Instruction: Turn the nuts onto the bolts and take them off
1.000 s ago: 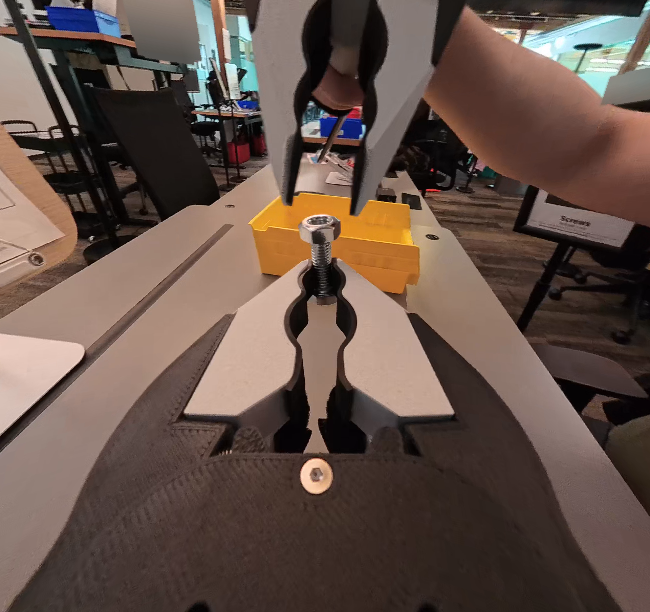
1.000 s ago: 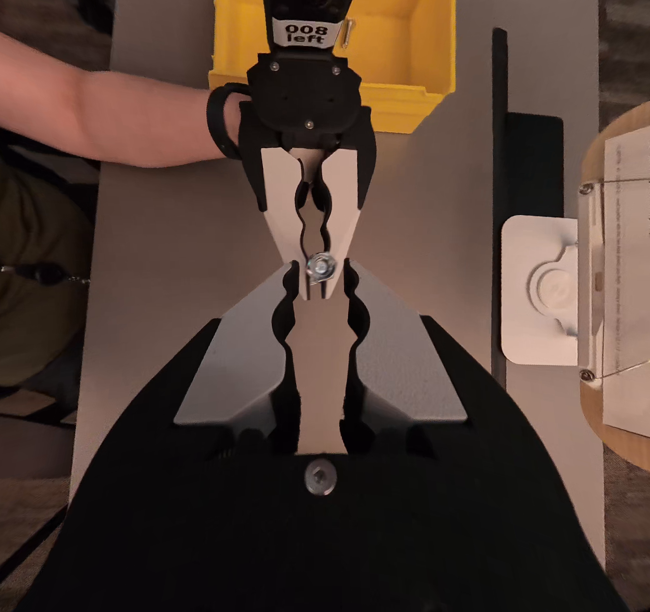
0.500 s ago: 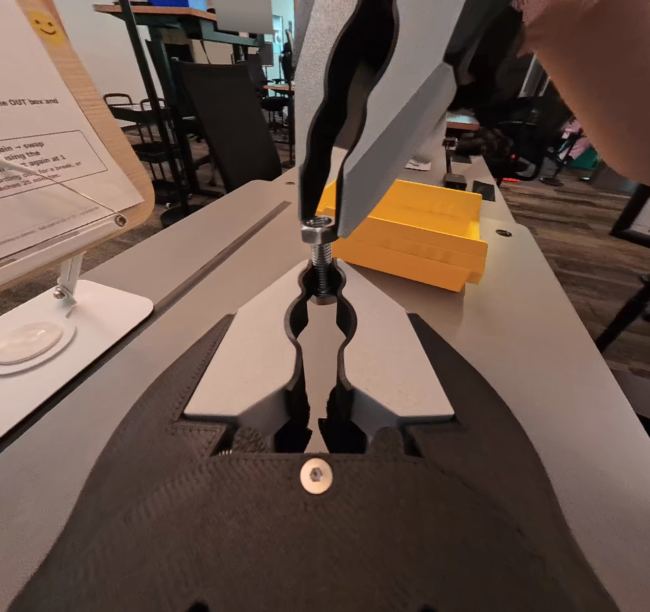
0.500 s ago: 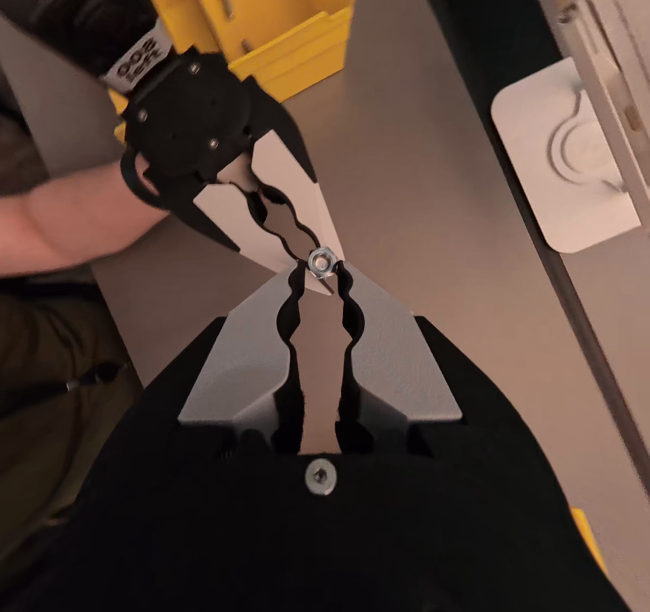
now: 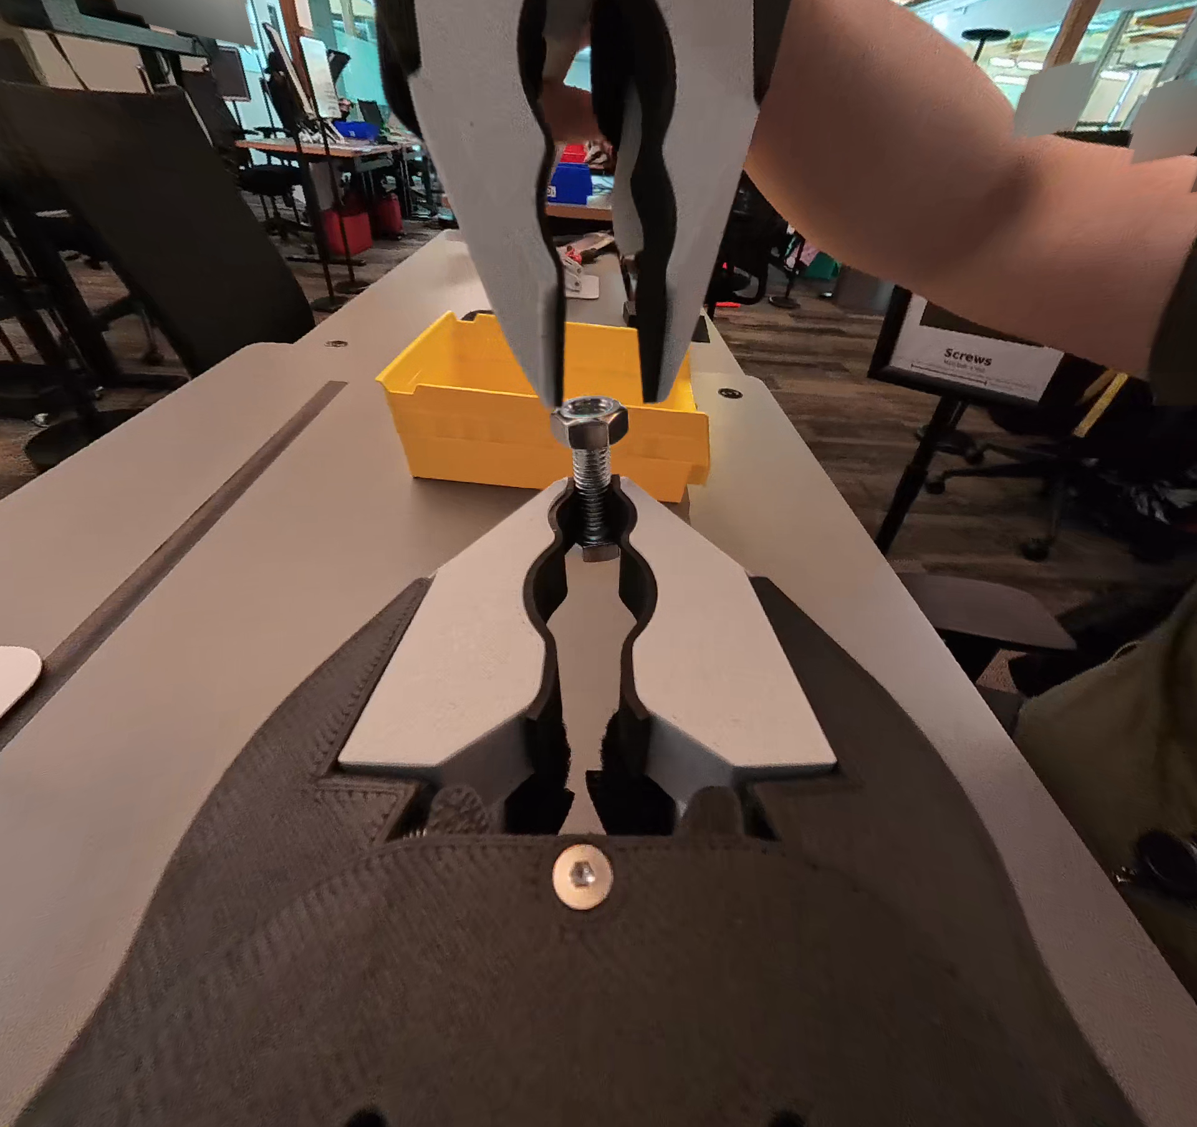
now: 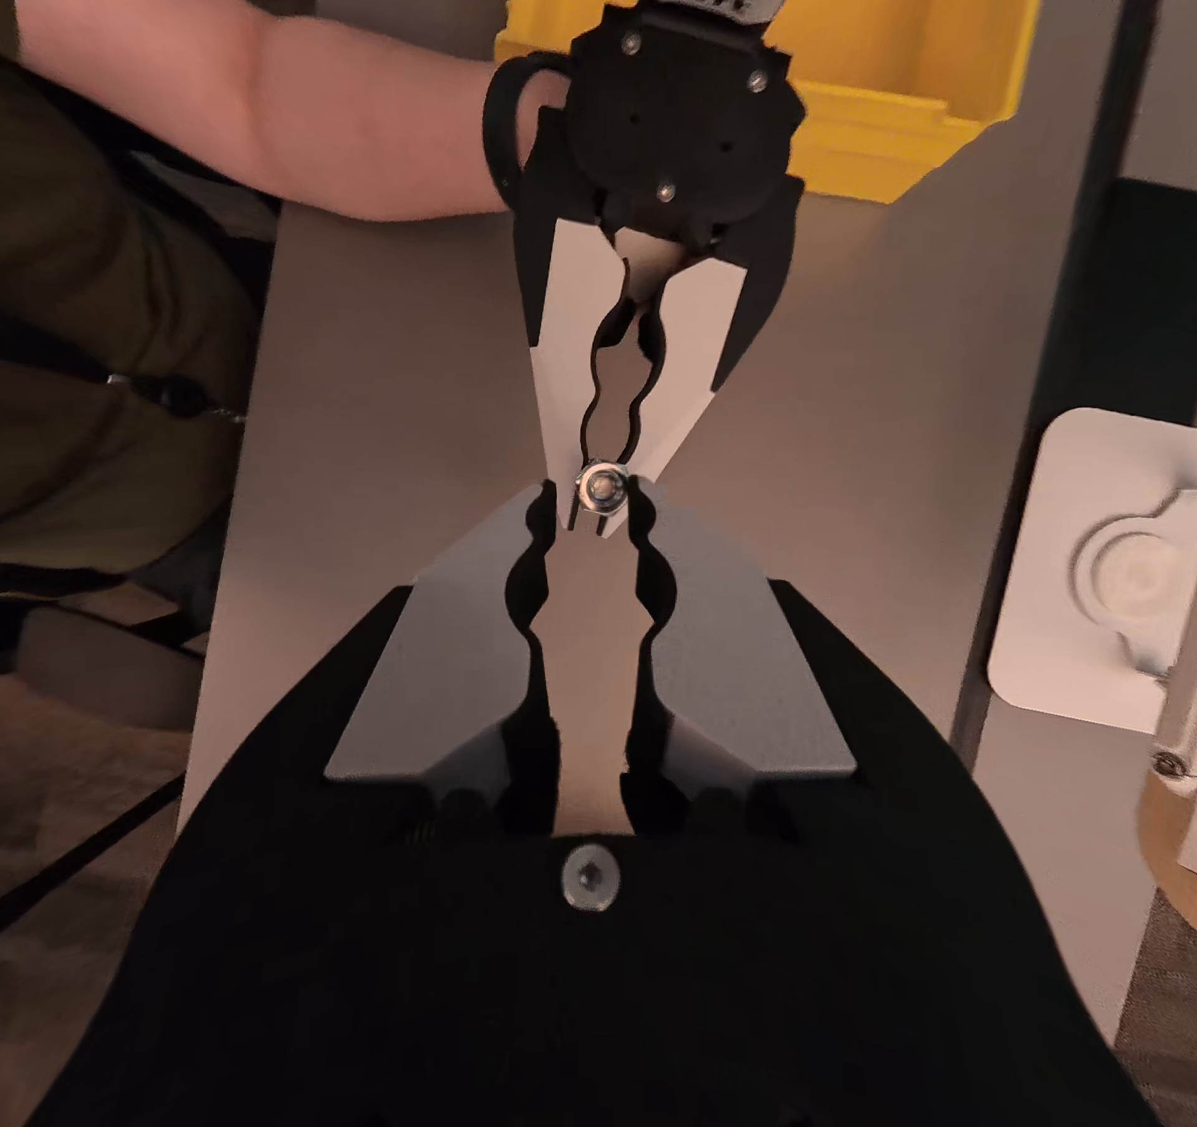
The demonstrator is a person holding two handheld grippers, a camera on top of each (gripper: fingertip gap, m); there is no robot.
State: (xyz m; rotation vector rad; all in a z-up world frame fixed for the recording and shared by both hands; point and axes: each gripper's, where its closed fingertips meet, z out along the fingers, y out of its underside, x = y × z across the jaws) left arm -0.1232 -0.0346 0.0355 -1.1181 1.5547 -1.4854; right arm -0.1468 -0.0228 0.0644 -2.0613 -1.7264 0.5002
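Observation:
My left gripper (image 5: 594, 492) is shut on a silver bolt (image 5: 592, 500) and holds it upright above the table, head down. A hex nut (image 5: 588, 425) sits on the top end of its thread. My right gripper (image 5: 602, 393) points down from above, slightly open, with its fingertips (image 5: 549, 377) level with the top of the nut on either side. In the right wrist view the nut (image 6: 601, 495) lies between the tips of my right gripper (image 6: 592, 490), with a small gap on the left. The left gripper (image 6: 592, 523) reaches in from the top.
A yellow bin (image 5: 492, 448) stands on the grey table (image 5: 259, 513) just behind the bolt; it also shows in the right wrist view (image 6: 907, 144). A white stand base (image 6: 1101, 578) sits at the right. A person's forearm (image 5: 939, 189) crosses the upper right. Less than 4 cm separates the two grippers' tips.
Half a second ago my right gripper was shut on the nut and twisted to one side. Now it has turned back straight and opened around the nut. The left gripper still holds the bolt.

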